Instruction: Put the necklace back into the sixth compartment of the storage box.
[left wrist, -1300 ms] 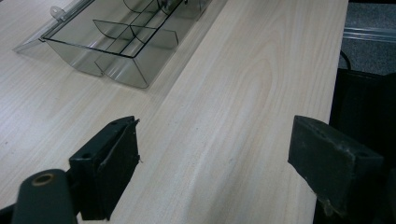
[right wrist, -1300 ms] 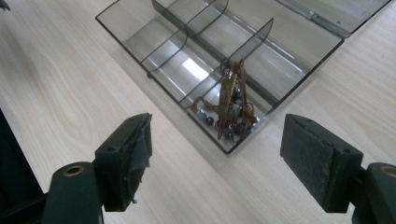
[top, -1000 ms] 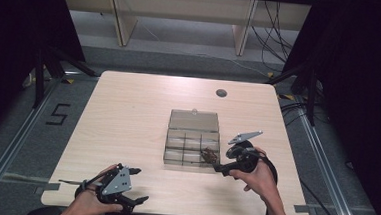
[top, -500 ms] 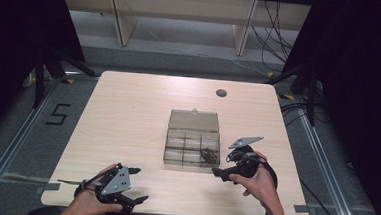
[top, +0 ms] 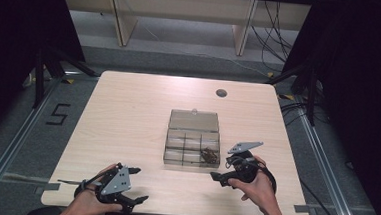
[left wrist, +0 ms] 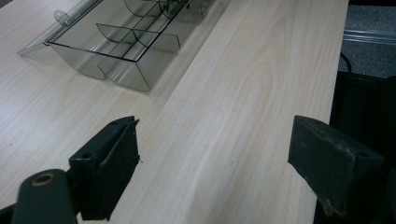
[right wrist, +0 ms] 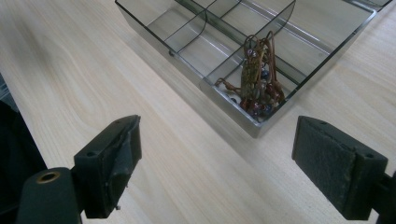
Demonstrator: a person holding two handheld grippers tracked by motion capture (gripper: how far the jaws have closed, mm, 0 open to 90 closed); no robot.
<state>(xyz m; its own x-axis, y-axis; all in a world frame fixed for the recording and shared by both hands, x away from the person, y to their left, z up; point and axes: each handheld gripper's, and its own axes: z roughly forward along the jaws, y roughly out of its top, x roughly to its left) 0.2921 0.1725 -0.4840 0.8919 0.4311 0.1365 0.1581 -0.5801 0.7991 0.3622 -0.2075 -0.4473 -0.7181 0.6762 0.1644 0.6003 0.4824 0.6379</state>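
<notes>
Bundle: a tangle of thin brown wire and small beads [right wrist: 256,77] lies in the near right compartment of the clear divided box [top: 192,146] mid-tabletop [top: 127,118].
Handling: likely light, springy, snag-prone; best pinched at its dense middle.
Right tongs [top: 217,178]: apart, having just widened, empty, just beside the box.
Left tongs [top: 137,185]: apart, empty, near the tabletop's front edge.

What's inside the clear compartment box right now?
One corner compartment of the clear box holds a tangle of brown cord with small beads. The other compartments look empty. Anything lying beneath the tangle is covered.
</notes>
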